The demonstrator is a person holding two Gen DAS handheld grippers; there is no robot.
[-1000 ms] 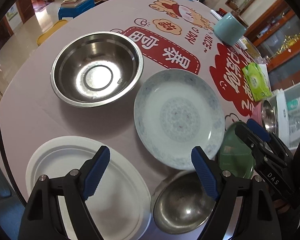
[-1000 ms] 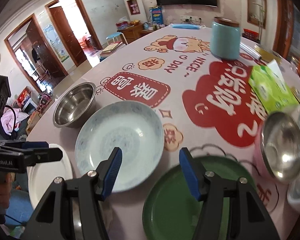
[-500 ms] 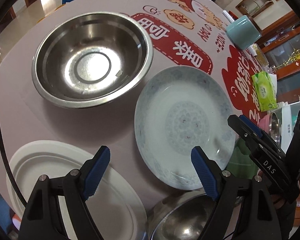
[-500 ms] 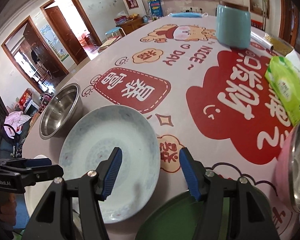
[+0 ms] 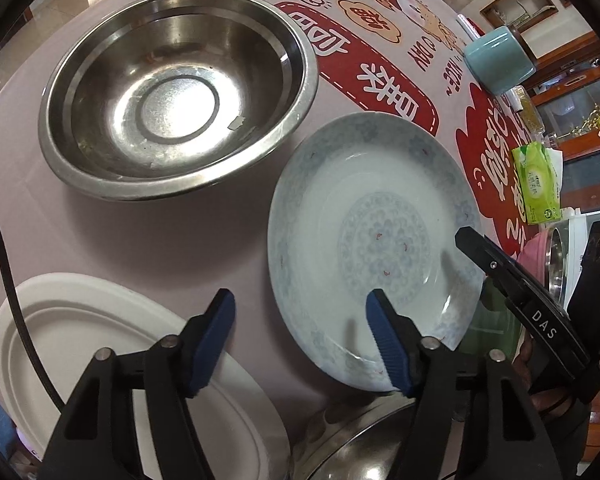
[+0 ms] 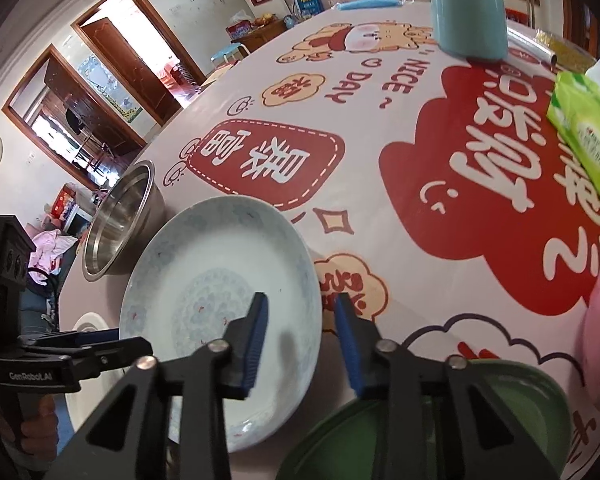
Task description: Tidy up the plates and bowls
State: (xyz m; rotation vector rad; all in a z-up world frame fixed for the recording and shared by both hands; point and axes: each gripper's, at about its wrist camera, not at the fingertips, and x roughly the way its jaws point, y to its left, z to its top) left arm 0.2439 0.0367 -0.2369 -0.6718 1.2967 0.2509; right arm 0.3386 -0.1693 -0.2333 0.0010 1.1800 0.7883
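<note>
A pale blue patterned plate [image 5: 376, 224] lies on the table; it also shows in the right wrist view [image 6: 204, 280]. My left gripper [image 5: 300, 336] is open and straddles the plate's near-left rim, one finger over the plate. My right gripper [image 6: 302, 338] is open with its jaws on either side of the plate's right rim; it shows as a black arm in the left wrist view [image 5: 516, 288]. A large steel bowl [image 5: 176, 88] sits behind the plate on the left. A white oval plate [image 5: 112, 360], a small steel bowl [image 5: 356, 452] and a green plate [image 6: 512, 420] lie nearer me.
A teal canister [image 6: 468, 16], a green tissue pack [image 6: 588, 128] and a roll of cling film [image 6: 532, 44] stand further back on the printed tablecloth [image 6: 400, 128]. A pink-rimmed steel bowl [image 5: 548, 252] sits at the right.
Both grippers have moved forward and down towards the blue patterned plate. Both sets of jaws have narrowed, the right pair now around the plate's right rim.
</note>
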